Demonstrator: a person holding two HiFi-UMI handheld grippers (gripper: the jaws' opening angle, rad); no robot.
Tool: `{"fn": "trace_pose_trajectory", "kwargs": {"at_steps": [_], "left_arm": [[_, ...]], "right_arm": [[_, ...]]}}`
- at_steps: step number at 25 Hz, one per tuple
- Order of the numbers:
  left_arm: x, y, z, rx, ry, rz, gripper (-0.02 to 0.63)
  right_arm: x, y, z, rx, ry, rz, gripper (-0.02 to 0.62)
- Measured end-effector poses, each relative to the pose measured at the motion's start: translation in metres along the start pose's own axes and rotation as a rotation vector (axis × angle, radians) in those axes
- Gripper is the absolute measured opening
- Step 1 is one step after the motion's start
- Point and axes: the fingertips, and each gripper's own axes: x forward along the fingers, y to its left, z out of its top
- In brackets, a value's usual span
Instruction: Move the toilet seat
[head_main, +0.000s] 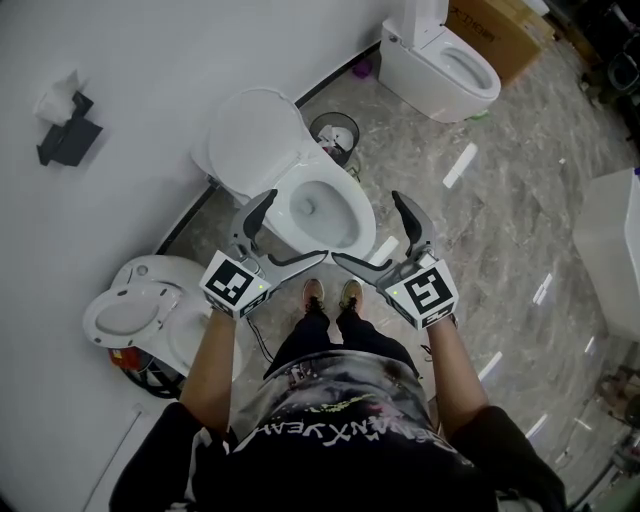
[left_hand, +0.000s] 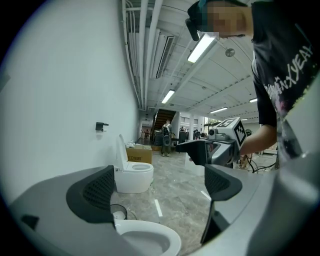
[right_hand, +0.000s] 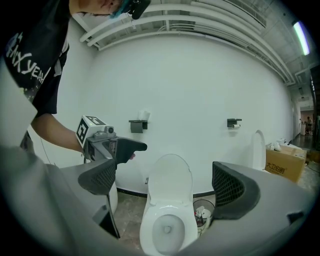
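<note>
Black printed shirt (head_main: 340, 440) and two bare forearms are filling the bottom of the head view.

Entry, left gripper (head_main: 298, 224): its jaws are standing wide apart and holding nothing. Its own view is showing only grey floor (left_hand: 175, 200) and a second toilet (left_hand: 132, 177) far off between the pads.

Entry, right gripper (head_main: 365, 225): its jaws are spreading equally wide and are also empty. The target toilet is sitting framed between them, well short of either pad.

Entry, toilet seat (right_hand: 170, 182): it is standing upright on its hinge and leaning back toward the white wall (head_main: 120, 60). It is rising above the open bowl (head_main: 322, 212), straight ahead of the person's shoes (head_main: 313, 293). Whether a separate ring is lying on the rim cannot be told.

Entry, surroundings: a waste bin (head_main: 335, 132) is sitting just beside the bowl. A dark tissue holder (head_main: 68, 135) is hanging on the wall, well apart.

Entry, step in hand: by appearance this is the approach, with both tools hovering over the front of the bowl and no contact made.

Entry, next move: one gripper is likely needing to reach up to the free top edge of the raised seat. It would then be closing on that thin edge and swinging it down slowly, so it is not slipping free or slamming.
</note>
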Motion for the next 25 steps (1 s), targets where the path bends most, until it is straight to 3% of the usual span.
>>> {"fn": "trace_pose_trajectory", "kwargs": {"at_steps": [11, 25], "left_arm": [[0.021, 0.003, -0.045, -0.053, 0.048, -0.012, 0.543], [0.053, 0.018, -0.173, -0.138, 0.125, -0.016, 0.545]], "right_arm": [[0.017, -0.014, -0.044, 0.041, 0.062, 0.019, 0.584], [0.063, -0.034, -0.181, 0.109, 0.157, 0.035, 0.584]]}}
